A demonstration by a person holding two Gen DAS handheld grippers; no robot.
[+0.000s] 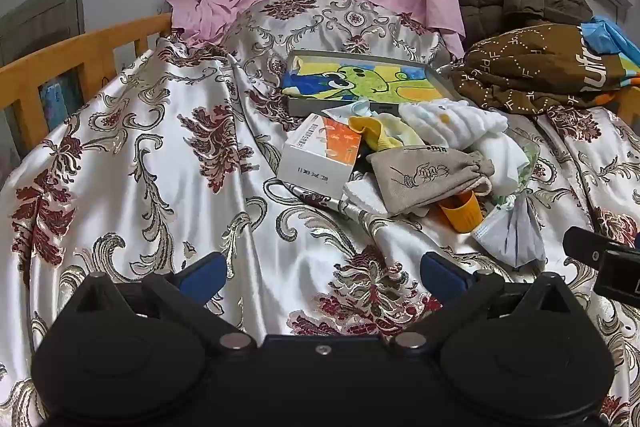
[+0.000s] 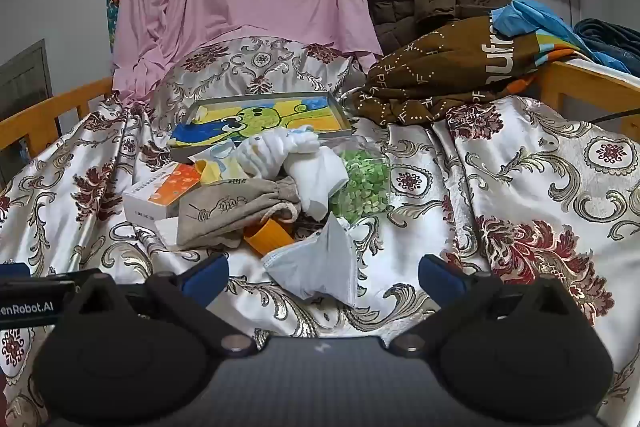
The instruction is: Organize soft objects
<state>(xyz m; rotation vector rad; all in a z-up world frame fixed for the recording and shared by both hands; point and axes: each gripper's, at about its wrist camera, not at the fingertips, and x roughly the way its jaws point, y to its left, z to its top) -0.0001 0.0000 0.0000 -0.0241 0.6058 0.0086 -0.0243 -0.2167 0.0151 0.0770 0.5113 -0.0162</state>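
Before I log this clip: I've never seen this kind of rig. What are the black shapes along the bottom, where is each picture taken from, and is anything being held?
The black shapes are two handheld grippers; a person carries one in each hand. Each picture comes from a camera on one tool, looking forward between its blue-tipped fingers. The left gripper and right gripper both have their jaws wide open and hold nothing.

Ahead is a bed with a floral satin cover. On it lies a small heap: a grey drawstring pouch, a face mask, white cloths, an orange cup, an orange-and-white carton, a clear box of green bits and a cartoon picture tray.
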